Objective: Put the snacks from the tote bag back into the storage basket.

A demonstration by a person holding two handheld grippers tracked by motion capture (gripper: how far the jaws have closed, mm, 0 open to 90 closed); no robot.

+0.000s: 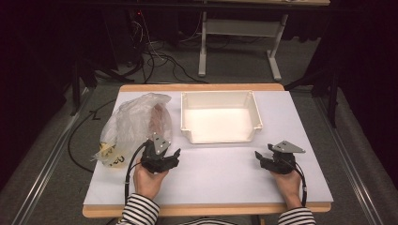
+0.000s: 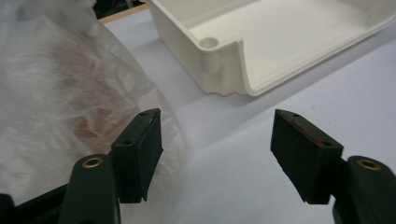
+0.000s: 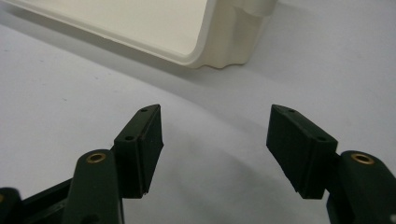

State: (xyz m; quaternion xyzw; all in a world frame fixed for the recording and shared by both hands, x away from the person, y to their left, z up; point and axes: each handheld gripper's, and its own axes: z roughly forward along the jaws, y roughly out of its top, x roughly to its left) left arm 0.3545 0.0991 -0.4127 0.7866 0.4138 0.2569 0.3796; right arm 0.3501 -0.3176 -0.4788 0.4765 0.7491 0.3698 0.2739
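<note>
A crumpled clear plastic bag [image 1: 131, 124] lies at the table's left, with brownish and yellow items showing through it. A white open-fronted bin [image 1: 220, 117] stands at the table's middle back. My left gripper [image 1: 172, 156] rests just in front of the bag, open, nothing between its jaws; in the left gripper view the bag [image 2: 60, 102] lies beside the left jaw and the bin [image 2: 280, 42] is ahead. My right gripper [image 1: 261, 157] sits open at the right front, and the bin's corner [image 3: 224, 42] is ahead of it.
The white table top [image 1: 216, 173] has a wooden edge. Cables trail from each gripper toward the person's striped sleeves. Beyond the table, the legs of a desk frame [image 1: 202, 51] and floor cables [image 1: 159, 56] stand in a dark room.
</note>
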